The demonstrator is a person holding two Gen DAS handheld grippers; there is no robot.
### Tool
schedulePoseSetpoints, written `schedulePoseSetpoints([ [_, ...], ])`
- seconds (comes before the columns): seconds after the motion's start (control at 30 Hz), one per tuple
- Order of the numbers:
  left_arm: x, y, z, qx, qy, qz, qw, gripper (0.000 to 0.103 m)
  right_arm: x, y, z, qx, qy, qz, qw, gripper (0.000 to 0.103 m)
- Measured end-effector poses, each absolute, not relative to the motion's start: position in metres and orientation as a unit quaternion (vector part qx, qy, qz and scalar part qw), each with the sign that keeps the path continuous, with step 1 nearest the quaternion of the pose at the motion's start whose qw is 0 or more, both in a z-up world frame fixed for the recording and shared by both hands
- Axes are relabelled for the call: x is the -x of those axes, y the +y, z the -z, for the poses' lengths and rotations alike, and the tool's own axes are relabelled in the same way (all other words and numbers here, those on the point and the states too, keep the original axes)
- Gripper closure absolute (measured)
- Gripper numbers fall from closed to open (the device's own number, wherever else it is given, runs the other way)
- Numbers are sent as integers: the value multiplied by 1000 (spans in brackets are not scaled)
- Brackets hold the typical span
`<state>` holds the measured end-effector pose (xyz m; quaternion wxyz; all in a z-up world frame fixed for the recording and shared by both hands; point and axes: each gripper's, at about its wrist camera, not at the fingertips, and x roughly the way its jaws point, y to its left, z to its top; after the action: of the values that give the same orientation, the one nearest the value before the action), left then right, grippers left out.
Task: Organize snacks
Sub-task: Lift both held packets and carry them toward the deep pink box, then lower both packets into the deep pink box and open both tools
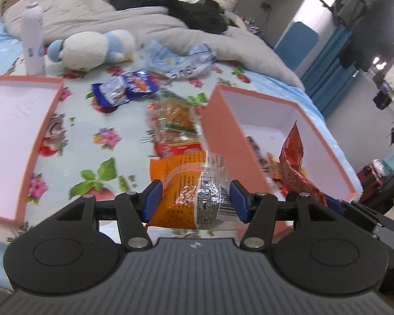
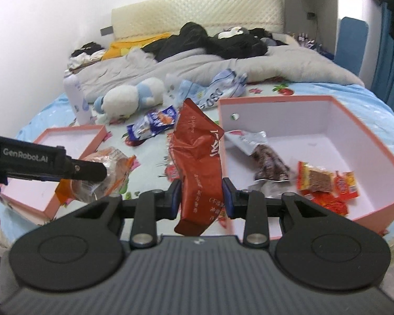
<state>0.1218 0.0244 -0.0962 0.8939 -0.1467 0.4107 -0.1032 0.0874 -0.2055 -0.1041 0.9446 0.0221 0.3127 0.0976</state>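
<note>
My left gripper (image 1: pixel 193 202) is shut on an orange and clear snack packet (image 1: pixel 189 191), held above the floral bedsheet. My right gripper (image 2: pixel 202 197) is shut on a red foil snack bag (image 2: pixel 197 162) that stands up between its blue pads; the same red bag (image 1: pixel 294 162) shows at the right of the left wrist view. A pink box (image 2: pixel 367 141) with a white inside holds several snacks, among them a silver packet (image 2: pixel 265 162) and red-yellow packets (image 2: pixel 325 181). Loose on the sheet lie a blue packet (image 1: pixel 126 89), clear noodle packets (image 1: pixel 178 120) and a pale blue bag (image 1: pixel 181 60).
The box's pink lid (image 1: pixel 21 131) lies upturned at the left. A white and blue plush toy (image 1: pixel 92 47), a white bottle (image 1: pixel 32 36), a grey duvet (image 1: pixel 149 23) and black clothes (image 1: pixel 170 2) fill the far bed. The left gripper's arm (image 2: pixel 47 165) crosses the right wrist view.
</note>
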Motion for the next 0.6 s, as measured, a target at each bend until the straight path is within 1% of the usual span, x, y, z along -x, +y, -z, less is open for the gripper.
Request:
schedulePoseSetpoints([
  [0.23, -128, -9, 83, 150, 401, 143, 892, 42, -79, -232, 97, -45, 322, -77, 943, 67],
  [0.27, -129, -14, 82, 150, 401, 148, 892, 44, -77, -236, 96, -46, 322, -75, 943, 67],
  [0.3, -131, -20, 81, 150, 400, 153, 891, 51, -77, -238, 95, -47, 321, -73, 943, 67],
  [0.33, -133, -25, 80, 151, 401, 158, 890, 54, -76, -242, 95, -48, 320, -69, 944, 67],
  [0.47, -145, -44, 84, 143, 403, 170, 888, 55, -79, -257, 95, -50, 321, -54, 944, 67],
  [0.6, -158, -50, 109, 144, 433, 165, 874, 55, -87, -276, 107, -64, 332, -36, 940, 67],
])
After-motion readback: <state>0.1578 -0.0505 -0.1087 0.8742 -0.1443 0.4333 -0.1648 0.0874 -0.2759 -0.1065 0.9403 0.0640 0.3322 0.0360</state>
